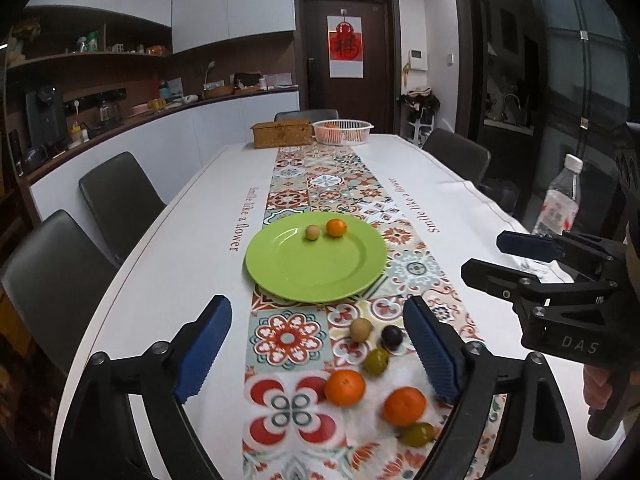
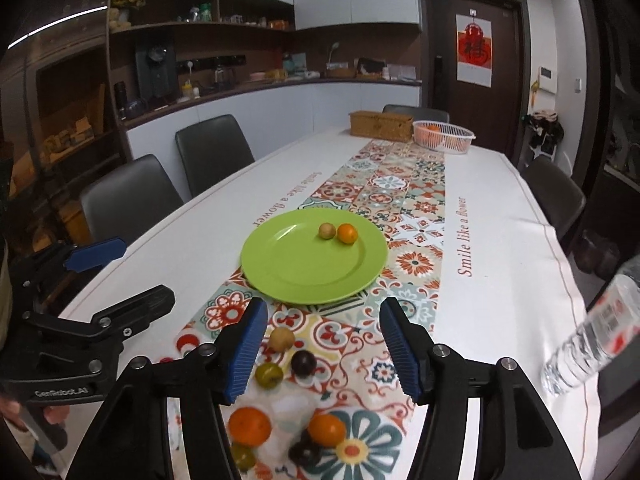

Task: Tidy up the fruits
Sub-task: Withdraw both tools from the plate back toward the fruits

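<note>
A green plate (image 1: 280,264) (image 2: 280,268) sits on the patterned table runner and holds a small tan fruit (image 1: 312,233) (image 2: 327,231) and a small orange (image 1: 336,227) (image 2: 347,233). Loose fruit lies nearer: a tan fruit (image 1: 361,329) (image 2: 281,339), a dark plum (image 1: 391,336) (image 2: 303,362), a green fruit (image 1: 377,361) (image 2: 269,375), two oranges (image 1: 344,387) (image 1: 404,406) (image 2: 249,426) (image 2: 326,430), another green fruit (image 1: 417,434) (image 2: 243,457) and a dark fruit (image 2: 304,451). My left gripper (image 1: 318,354) is open and empty above them. My right gripper (image 2: 322,350) is open and empty too.
A clear water bottle (image 1: 558,200) (image 2: 592,332) stands at the right table edge. A wicker box (image 1: 282,133) (image 2: 380,125) and a white basket with oranges (image 1: 342,131) (image 2: 443,136) stand at the far end. Dark chairs (image 1: 120,196) (image 2: 212,152) line both sides.
</note>
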Tool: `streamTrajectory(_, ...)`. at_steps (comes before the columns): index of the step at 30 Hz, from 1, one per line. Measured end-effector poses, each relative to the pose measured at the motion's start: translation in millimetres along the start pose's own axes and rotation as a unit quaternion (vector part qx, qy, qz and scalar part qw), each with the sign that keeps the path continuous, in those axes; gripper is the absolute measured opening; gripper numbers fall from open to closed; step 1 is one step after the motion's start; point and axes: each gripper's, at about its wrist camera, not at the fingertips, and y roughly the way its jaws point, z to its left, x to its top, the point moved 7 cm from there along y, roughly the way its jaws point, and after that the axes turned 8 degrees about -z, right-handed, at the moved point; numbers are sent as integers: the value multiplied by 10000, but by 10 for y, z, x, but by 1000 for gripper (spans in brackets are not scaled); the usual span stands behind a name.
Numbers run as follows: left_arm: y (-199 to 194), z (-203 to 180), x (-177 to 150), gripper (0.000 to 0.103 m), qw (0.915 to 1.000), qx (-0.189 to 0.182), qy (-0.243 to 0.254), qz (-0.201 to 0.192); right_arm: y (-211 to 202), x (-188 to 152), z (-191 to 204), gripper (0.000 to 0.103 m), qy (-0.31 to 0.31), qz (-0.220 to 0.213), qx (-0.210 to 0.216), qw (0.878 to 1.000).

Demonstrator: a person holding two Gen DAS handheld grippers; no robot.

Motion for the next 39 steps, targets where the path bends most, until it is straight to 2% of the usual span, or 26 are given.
streamTrajectory(12, -385, -197, -263, 90, 9999, 61, -158, -15, -483, -272, 71, 59, -370, -185, -181, 9990)
streamTrajectory(25, -565, -451, -714, 89, 9998, -71, 187, -33, -653, -721, 154, 59, -750, 40, 88, 9971)
streamTrajectory(33, -503, -633, -923, 80, 9986, -326, 376, 180, -631, -948, 163, 59, -1046, 218, 188, 9941)
streamTrajectory(39, -350, -732, -1091, 69, 9965, -543, 352, 536, -526, -1122, 154, 59, -1163, 480, 338, 9915)
